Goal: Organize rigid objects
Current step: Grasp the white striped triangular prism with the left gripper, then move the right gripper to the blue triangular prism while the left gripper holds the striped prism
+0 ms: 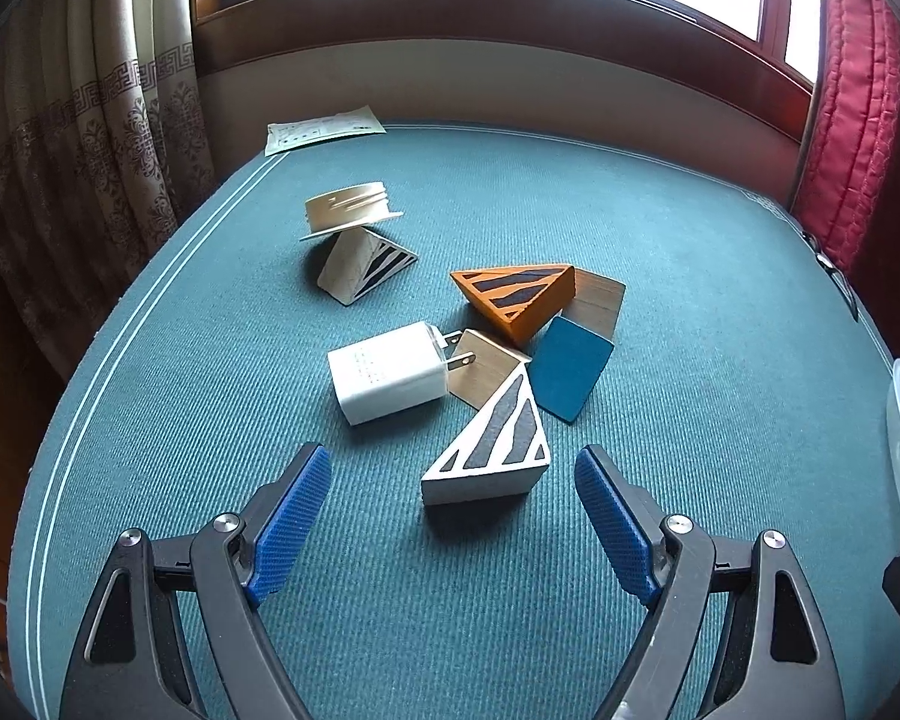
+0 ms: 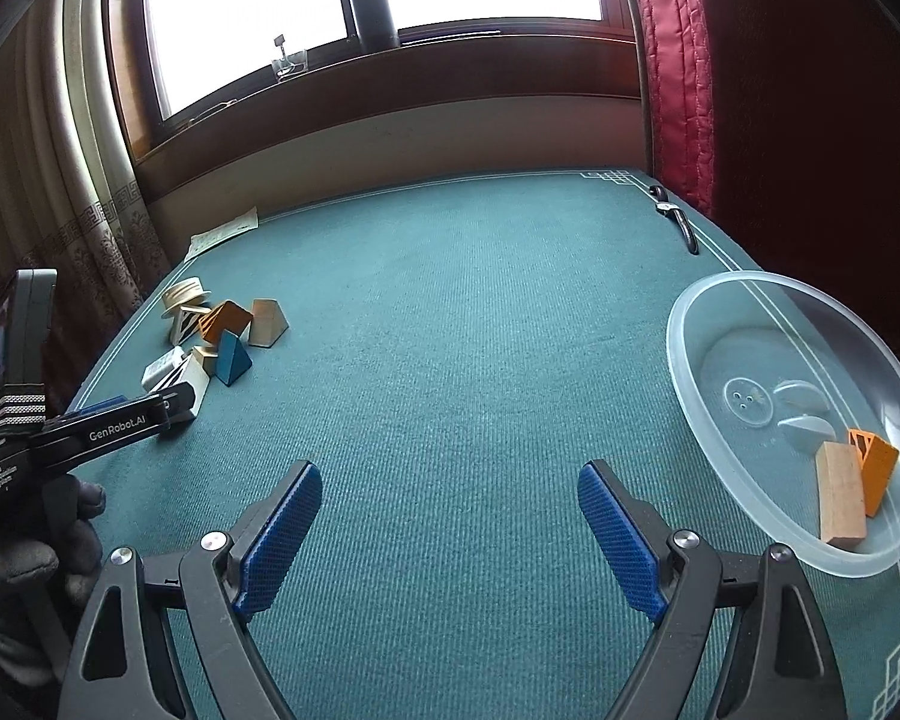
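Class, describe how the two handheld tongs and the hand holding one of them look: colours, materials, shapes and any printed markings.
Both the left tongs and the right tongs have black plastic arms with silver round rivets and blue textured pads on the fingers. Seen from the right wrist view, the left tongs' side reads "GenRobot.AI" in white, with a smaller, partly legible label near the handle. The left hand wears a grey glove.

Blown-out window (image 2: 366, 0) backlight, soft shadows (edges fisheye-warped, dark).

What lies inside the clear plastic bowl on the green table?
Inside the clear plastic bowl lie a plain wooden block, an orange striped wedge and two pale rounded pieces; the block hides part of the wedge.
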Tool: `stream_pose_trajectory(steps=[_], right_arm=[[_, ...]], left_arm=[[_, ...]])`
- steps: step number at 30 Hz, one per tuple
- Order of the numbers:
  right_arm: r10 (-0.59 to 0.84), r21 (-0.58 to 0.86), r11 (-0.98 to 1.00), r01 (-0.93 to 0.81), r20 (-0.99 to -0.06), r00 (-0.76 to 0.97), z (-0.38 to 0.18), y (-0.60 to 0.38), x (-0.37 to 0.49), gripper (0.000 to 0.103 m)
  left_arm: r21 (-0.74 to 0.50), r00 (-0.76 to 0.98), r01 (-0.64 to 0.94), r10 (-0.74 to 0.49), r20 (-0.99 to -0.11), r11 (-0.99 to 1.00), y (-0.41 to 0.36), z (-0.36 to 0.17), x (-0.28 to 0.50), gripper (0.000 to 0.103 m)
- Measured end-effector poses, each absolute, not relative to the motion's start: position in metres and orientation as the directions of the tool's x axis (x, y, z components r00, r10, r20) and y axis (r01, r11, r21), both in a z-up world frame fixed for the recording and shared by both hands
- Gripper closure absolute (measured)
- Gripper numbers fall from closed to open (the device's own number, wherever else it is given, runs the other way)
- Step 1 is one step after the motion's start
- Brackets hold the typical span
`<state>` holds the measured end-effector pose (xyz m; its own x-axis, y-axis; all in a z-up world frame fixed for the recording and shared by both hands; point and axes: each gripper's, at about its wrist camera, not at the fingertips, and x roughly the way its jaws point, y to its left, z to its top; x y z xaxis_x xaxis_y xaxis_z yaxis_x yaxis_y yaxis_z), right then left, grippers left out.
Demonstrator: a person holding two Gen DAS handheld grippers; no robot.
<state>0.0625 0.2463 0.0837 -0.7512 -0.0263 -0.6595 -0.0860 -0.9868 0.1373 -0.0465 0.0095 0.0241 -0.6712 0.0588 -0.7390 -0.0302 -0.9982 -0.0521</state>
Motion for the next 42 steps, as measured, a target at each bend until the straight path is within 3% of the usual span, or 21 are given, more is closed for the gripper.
stream_pose_trajectory(steps=[4,12,29,42], right_arm=[[-0.040,0.140,-0.987,-0.073,-0.669,-0.742,0.082,0.241,0.059,0.013],[-0.086,0.161,-0.986,-0.036,-0.688,-0.720,0.077,0.229,0.050,0.013],[-0.178,0.172,-0.982,0.078,-0.714,-0.678,0.081,0.185,0.011,0.013],[-0.163,0.122,-0.987,0.108,-0.724,-0.670,0.075,0.140,-0.038,0.013]], left_arm=[[-0.054,-0.671,-0.026,0.057,-0.739,-0.998,0.009,0.023,-0.050,0.026],[-0.072,-0.660,-0.037,0.078,-0.747,-0.997,0.008,0.017,-0.053,0.059],[-0.074,-0.698,-0.008,0.059,-0.714,-0.997,-0.024,0.031,-0.024,0.059],[-0.104,-0.712,0.068,0.025,-0.702,-0.992,-0.066,0.030,-0.010,0.059]])
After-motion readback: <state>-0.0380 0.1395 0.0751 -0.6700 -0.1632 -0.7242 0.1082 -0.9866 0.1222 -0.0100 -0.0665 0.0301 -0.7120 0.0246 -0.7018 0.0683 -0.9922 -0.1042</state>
